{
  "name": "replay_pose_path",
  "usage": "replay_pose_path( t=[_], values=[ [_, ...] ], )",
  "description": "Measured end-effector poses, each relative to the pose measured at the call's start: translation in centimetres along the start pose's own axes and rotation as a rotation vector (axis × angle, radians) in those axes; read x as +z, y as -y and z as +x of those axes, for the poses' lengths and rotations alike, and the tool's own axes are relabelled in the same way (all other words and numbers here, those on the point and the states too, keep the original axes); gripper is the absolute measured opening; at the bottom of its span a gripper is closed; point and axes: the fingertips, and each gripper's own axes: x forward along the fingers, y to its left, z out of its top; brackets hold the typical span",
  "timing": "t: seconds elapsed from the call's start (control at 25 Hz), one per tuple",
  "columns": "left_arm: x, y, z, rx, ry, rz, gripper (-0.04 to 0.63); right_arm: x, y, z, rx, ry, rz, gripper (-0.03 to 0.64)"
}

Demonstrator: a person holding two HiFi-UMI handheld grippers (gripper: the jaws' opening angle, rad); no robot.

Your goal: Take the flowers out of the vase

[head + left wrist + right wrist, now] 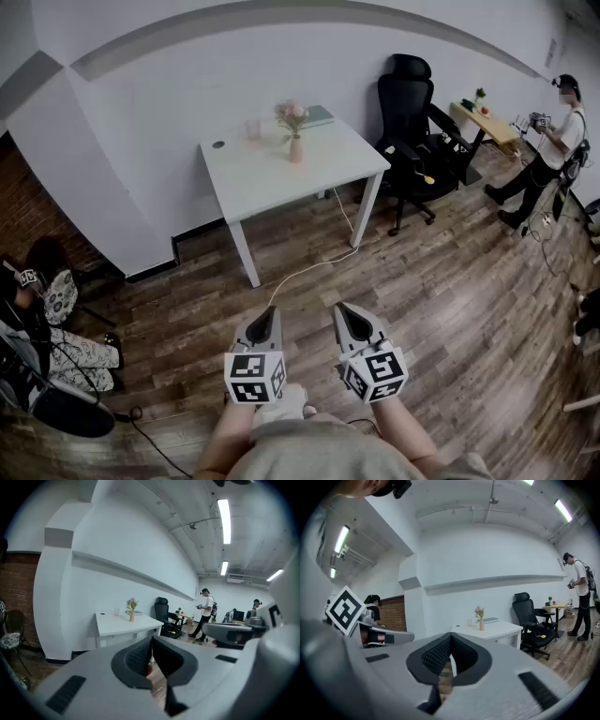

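A small pink vase (295, 150) with pink flowers (292, 114) stands on a white table (272, 173) against the far wall. The same vase (132, 616) and flowers (131, 603) show small in the left gripper view, and the vase (481, 626) with its flowers (479, 612) shows in the right gripper view too. My left gripper (263, 324) and right gripper (351, 322) are held side by side over the wooden floor, far short of the table. Both are shut with nothing between their jaws.
A black office chair (412, 131) stands right of the table. A white cable (309, 267) runs across the floor from under it. A glass (253, 128) and a book (319, 115) lie on the table. One person (548, 155) stands far right; another sits at the left (37, 291).
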Motion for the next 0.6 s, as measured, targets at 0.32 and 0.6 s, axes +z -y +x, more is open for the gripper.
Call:
replay_pose_path(
  t=[0.32, 0.6],
  values=[
    [-0.9, 1.6, -3.3, -0.040, 0.020, -0.017, 0.008, -0.5, -3.3, -3.7, 0.017, -0.003, -0.038, -0.005],
    [-0.7, 3.0, -4.7, -0.061, 0.038, -0.003, 0.008, -0.2, -3.7, -5.0, 0.021, 0.003, -0.043, -0.005]
  ],
)
